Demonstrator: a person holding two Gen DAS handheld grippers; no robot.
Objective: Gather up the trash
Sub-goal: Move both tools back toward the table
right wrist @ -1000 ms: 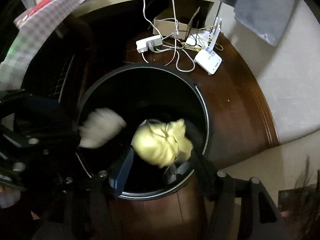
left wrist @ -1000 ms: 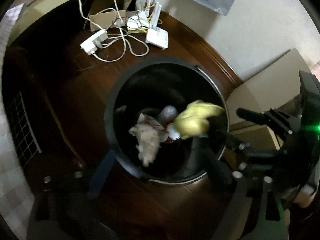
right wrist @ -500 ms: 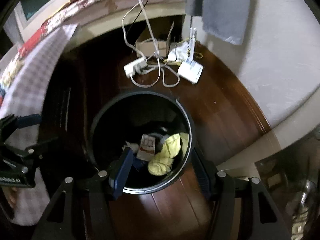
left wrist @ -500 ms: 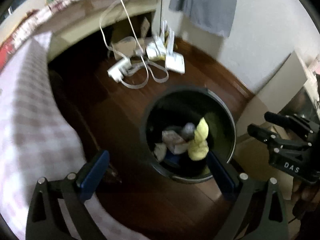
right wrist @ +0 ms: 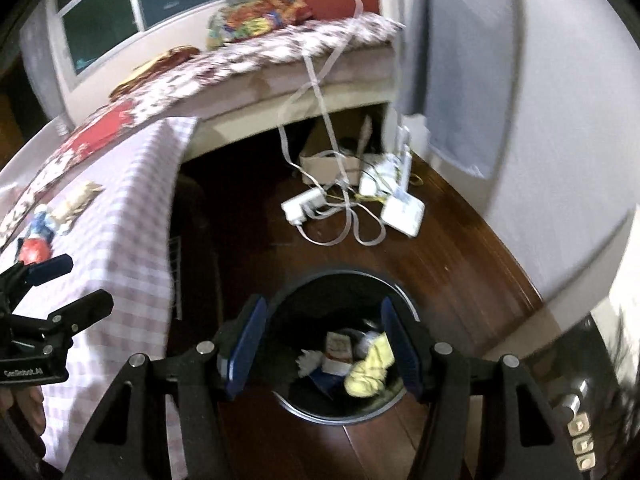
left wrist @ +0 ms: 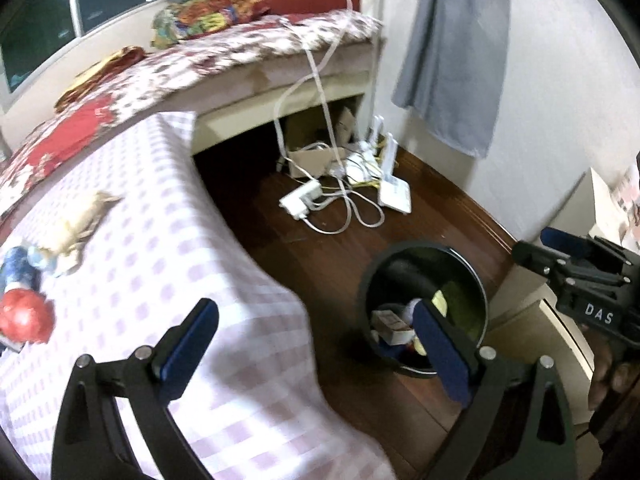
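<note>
With both the left gripper (left wrist: 316, 356) and right gripper (right wrist: 322, 352) spread-jawed and empty, the crumpled tissue (left wrist: 82, 226) left on the checked bed cover (left wrist: 160, 280) looks light, soft and crushable, best pinched across its bunched middle.

left tongs (left wrist: 316, 354): jaws spread wide, nothing between the blue pads, pitched steeply downward | right tongs (right wrist: 320, 346): jaws parted about halfway, empty, also angled down | both side by side, well apart, not touching | a hand (right wrist: 24, 408) grips the left tongs' handle; fingers (left wrist: 608, 376) wrap the right handle
</note>
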